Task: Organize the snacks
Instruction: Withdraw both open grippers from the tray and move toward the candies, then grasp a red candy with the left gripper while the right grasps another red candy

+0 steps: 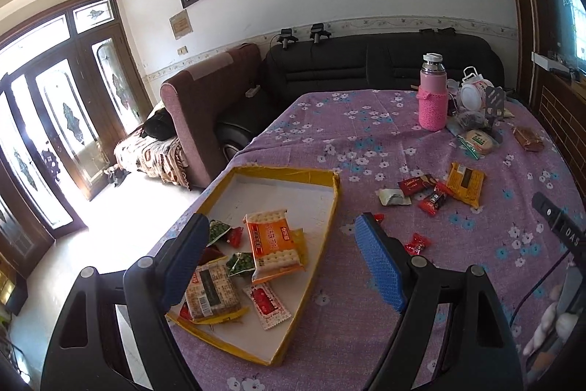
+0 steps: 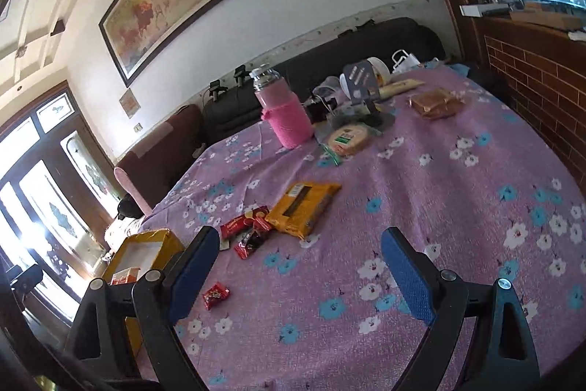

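Two tools are hanging over a surface covered in a purple flowered cloth, and neither is holding anything. Beneath and between the fingers of the left tool a shallow yellow-rimmed tray is lying, already carrying several snacks: an orange cracker pack, a brown biscuit pack nearer the tool, a red-and-white sachet, and small green packets. That tool is standing spread wide, with nothing between its blue pads. Ahead of the right tool, whose jaws are also standing spread and empty, more snacks are lying loose on the cloth: a yellow wafer pack ahead and slightly left, a small red bar touching its left end, a dark-and-red candy just nearer, and a lone red candy sitting just beside the left finger. Farther off beyond both tools a pink-sleeved flask is standing upright, with a round wrapped cake lying just to its right and a brown wrapped cake farther right.
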`<act>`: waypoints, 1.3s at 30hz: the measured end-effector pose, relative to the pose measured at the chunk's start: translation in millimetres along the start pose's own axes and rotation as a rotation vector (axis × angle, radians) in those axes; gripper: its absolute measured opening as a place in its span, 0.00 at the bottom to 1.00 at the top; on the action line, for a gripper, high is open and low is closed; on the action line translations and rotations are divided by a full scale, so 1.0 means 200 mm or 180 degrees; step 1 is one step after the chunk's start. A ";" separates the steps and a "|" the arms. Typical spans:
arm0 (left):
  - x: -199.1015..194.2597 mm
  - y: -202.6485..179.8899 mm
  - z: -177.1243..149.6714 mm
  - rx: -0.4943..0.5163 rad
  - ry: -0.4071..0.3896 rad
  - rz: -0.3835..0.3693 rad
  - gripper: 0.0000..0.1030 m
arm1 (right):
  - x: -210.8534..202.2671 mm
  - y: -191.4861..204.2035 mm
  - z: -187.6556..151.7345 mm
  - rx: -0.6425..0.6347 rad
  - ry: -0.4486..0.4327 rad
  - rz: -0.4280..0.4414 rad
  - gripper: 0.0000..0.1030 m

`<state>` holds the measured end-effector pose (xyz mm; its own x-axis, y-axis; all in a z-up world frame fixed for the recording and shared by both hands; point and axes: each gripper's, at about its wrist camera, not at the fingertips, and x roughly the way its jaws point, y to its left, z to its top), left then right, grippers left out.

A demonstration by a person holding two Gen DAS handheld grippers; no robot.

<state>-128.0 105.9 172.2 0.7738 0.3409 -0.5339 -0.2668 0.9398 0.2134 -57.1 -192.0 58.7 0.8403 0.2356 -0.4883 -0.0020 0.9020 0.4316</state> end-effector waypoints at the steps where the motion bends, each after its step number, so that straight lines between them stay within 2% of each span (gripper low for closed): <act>1: 0.02 0.01 0.00 -0.0057 0.0028 -0.0037 0.80 | 0.03 -0.01 -0.01 0.0015 0.0075 -0.0016 0.89; 4: 0.09 0.03 -0.01 -0.0236 0.0147 -0.0202 0.80 | 0.10 -0.03 -0.06 0.0078 0.0337 0.0033 0.89; 10: 0.28 0.05 -0.08 -0.0425 0.0565 -0.0743 0.80 | 0.12 0.04 -0.11 -0.0041 0.0453 0.0062 0.89; 12: 0.28 0.10 -0.09 -0.0397 0.0526 -0.0846 0.80 | 0.13 0.05 -0.12 -0.0093 0.0461 0.0071 0.89; 16: 0.32 0.26 -0.10 -0.0430 0.0385 -0.1114 0.80 | 0.14 0.04 -0.11 -0.0023 0.0501 0.0256 0.89; 19: 0.39 0.39 -0.10 -0.0567 0.0374 -0.1444 0.80 | 0.14 0.06 -0.11 -0.0227 0.0424 0.0147 0.89; 20: 0.42 0.42 -0.09 -0.0585 0.0373 -0.1556 0.80 | 0.15 0.08 -0.12 -0.0262 0.0486 0.0040 0.87; 21: 0.45 0.45 -0.09 -0.0596 0.0360 -0.1645 0.80 | 0.16 0.09 -0.13 -0.0241 0.0568 -0.0006 0.81; 23: 0.50 0.51 -0.08 -0.0615 0.0324 -0.1782 0.80 | 0.18 0.15 -0.15 -0.0145 0.0725 -0.0002 0.73; 26: 0.59 0.60 -0.09 -0.0678 0.0309 -0.1940 0.80 | 0.27 0.31 -0.17 -0.0065 0.0887 0.0049 0.72; 28: 0.64 0.64 -0.09 -0.0685 0.0315 -0.1982 0.80 | 0.36 0.44 -0.18 -0.0111 0.0974 -0.0037 0.72; 31: 0.71 0.68 -0.11 -0.0585 0.0317 -0.1889 0.80 | 0.50 0.60 -0.22 -0.0271 0.1131 -0.0299 0.71; 33: 0.73 0.70 -0.12 -0.0481 0.0255 -0.1759 0.80 | 0.57 0.68 -0.26 -0.0361 0.1222 -0.0437 0.58; 35: 0.75 0.72 -0.12 -0.0411 0.0201 -0.1681 0.80 | 0.63 0.75 -0.30 -0.0466 0.1291 -0.0537 0.52; 37: 0.77 0.74 -0.13 -0.0422 0.0196 -0.1685 0.80 | 0.67 0.81 -0.34 -0.0643 0.1309 -0.0674 0.51; 38: 0.77 0.74 -0.13 -0.0443 0.0197 -0.1706 0.80 | 0.70 0.83 -0.36 -0.0731 0.1333 -0.0747 0.44; 39: 0.77 0.74 -0.13 -0.0461 0.0182 -0.1722 0.80 | 0.71 0.85 -0.38 -0.0798 0.1340 -0.0812 0.33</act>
<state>-62.7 298.6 100.4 0.7910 -0.1937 -0.5804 0.0801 0.9732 -0.2156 21.2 21.7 5.6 0.5418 0.0761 -0.8370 0.0012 0.9958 0.0913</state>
